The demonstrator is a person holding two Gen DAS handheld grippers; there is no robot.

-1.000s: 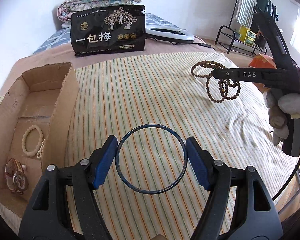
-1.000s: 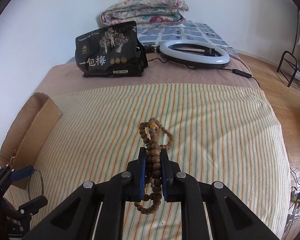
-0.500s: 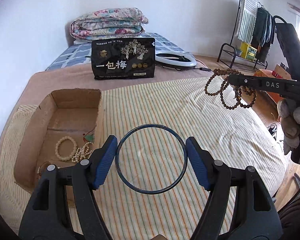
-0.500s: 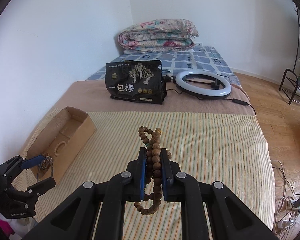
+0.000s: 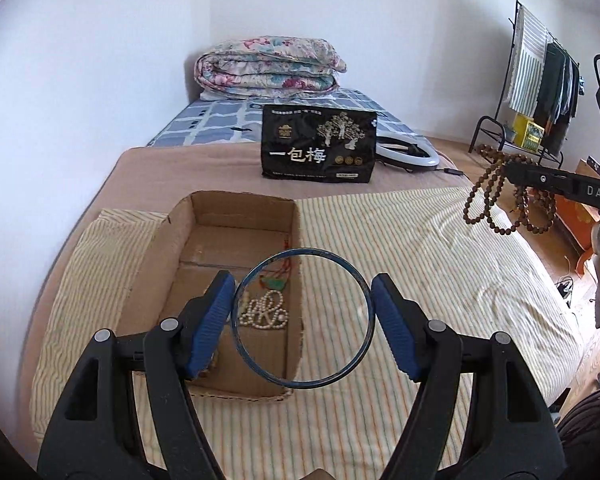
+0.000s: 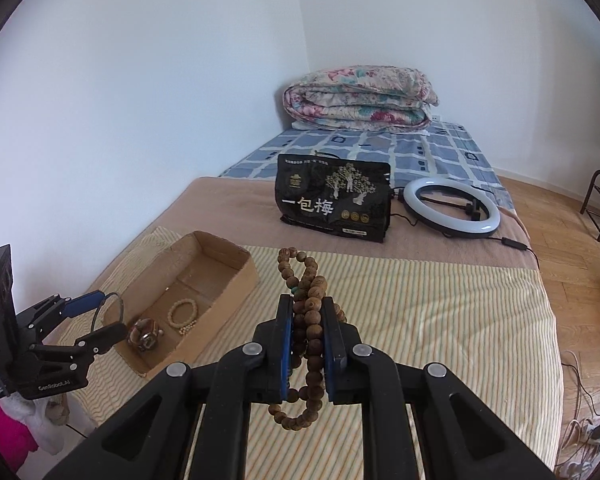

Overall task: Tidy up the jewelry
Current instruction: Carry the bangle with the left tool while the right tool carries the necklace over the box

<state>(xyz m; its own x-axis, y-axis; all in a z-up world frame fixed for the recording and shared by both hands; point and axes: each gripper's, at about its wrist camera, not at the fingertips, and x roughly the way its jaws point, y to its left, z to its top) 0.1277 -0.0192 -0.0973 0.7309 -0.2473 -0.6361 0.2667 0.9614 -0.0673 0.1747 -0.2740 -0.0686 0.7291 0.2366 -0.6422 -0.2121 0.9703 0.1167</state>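
Note:
My left gripper (image 5: 302, 319) is shut on a thin dark bangle (image 5: 355, 376), held above the right wall of an open cardboard box (image 5: 148, 258). The box holds a pearl strand (image 5: 265, 313), a green pendant on a red cord (image 5: 275, 282), a cream bead bracelet (image 6: 183, 313) and a watch (image 6: 144, 334). My right gripper (image 6: 308, 334) is shut on a brown wooden bead necklace (image 6: 314, 322), held in the air over the striped cloth (image 6: 440, 320). That necklace also shows in the left wrist view (image 5: 496, 200), hanging off to the right.
A black snack bag (image 5: 318, 148) stands behind the box. A ring light (image 6: 452, 208) with its cable lies right of it, and a folded quilt (image 5: 268, 66) sits at the bed's head. A clothes rack (image 5: 540, 80) stands at the right, over wood floor.
Both grippers have risen and pulled back. My left gripper has swung left, so the bangle now hangs over the box. The bead necklace has lifted off the cloth.

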